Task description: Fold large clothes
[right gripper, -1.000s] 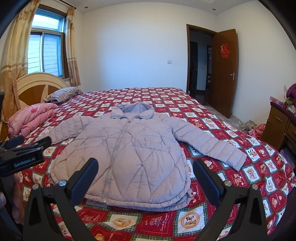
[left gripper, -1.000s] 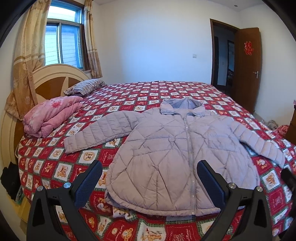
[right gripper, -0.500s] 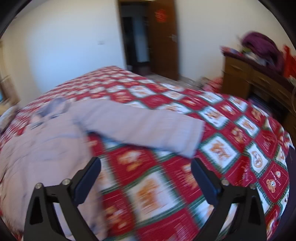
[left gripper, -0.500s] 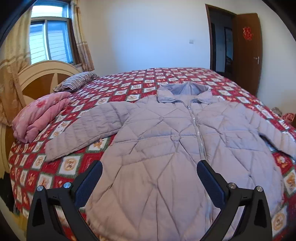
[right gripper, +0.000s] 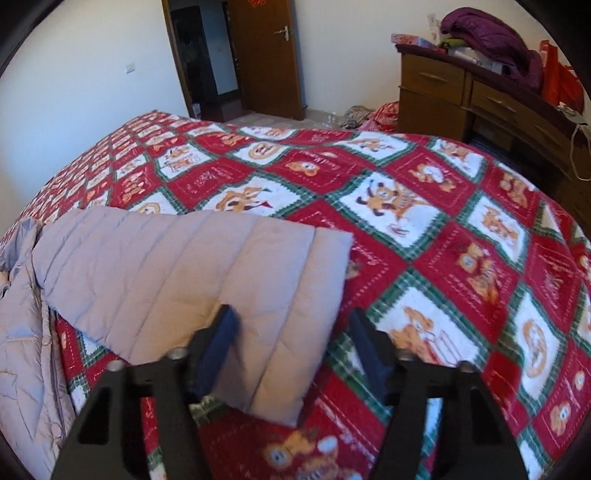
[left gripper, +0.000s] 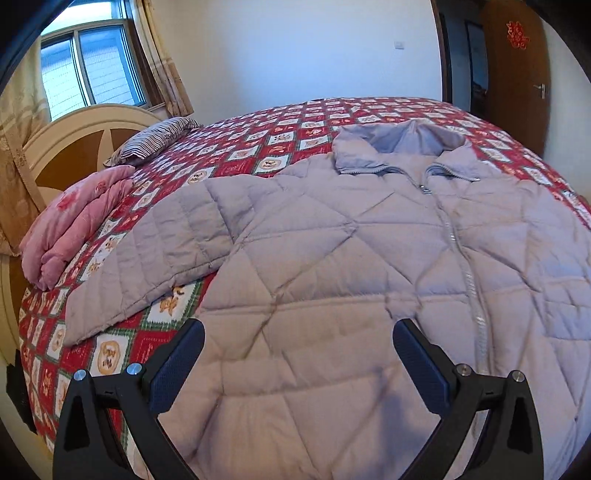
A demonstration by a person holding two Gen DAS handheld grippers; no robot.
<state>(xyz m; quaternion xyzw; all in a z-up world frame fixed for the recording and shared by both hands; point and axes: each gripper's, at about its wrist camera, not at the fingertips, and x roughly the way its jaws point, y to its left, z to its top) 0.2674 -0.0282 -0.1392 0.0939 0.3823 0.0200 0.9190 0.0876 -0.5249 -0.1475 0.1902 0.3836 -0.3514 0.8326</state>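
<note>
A folded pink blanket (left gripper: 74,225) and a striped pillow (left gripper: 155,138) are seen on the red bedspread (right gripper: 424,229). Purple clothes (right gripper: 491,40) are piled on the wooden dresser (right gripper: 443,92).

I saw a bed (left gripper: 280,147) under white walls, its window (left gripper: 92,70) beyond the headboard, a wooden dresser (right gripper: 461,92) past its foot.

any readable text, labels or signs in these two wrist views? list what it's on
Nothing reads cleanly.
Red paper ornament on the door: looks like a Chinese character cutout, too small to read for certain.
Bedspread: faint script in the red squares, too blurred to read.
Box on the dresser: printed, too small to read.
Jacket, left gripper, right gripper: no lettering visible.
</note>
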